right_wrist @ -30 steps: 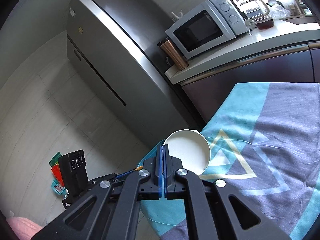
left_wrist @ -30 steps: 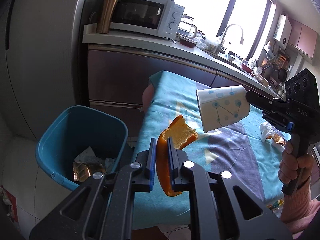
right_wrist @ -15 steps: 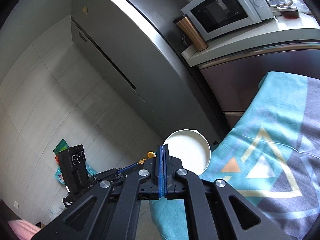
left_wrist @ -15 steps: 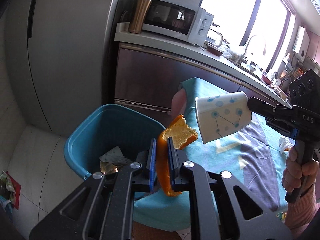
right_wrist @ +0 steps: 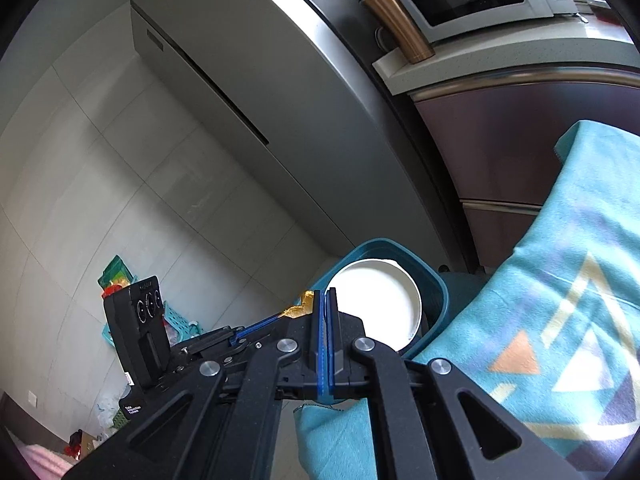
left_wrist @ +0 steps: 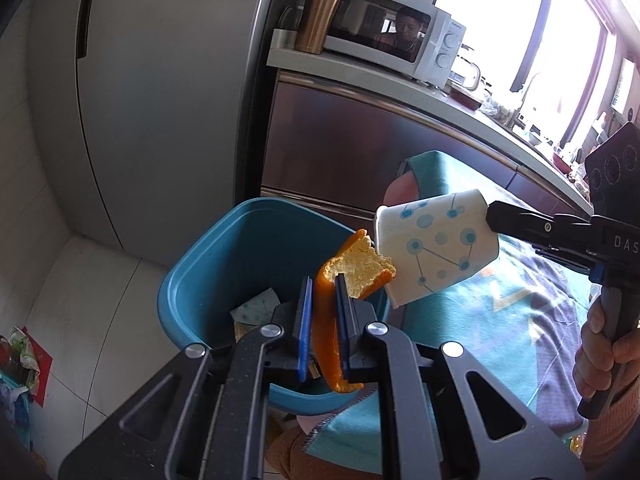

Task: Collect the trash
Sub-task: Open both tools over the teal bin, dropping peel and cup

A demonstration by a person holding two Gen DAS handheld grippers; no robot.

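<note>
Angling down over the bin (left_wrist: 208,264), left gripper (left_wrist: 322,308) jaws clamp orange peel (left_wrist: 352,276); right gripper (right_wrist: 325,320) jaws pinch paper cup (left_wrist: 436,256).

White letters "DAS" stand on the black body of the right gripper (left_wrist: 490,216), and small white print on the left gripper's (right_wrist: 236,336) base seems to read "Data Acquisition System".

Bright sun pours through your window (left_wrist: 516,24) and washes it white; the corners go dark, and straight lines bend.
</note>
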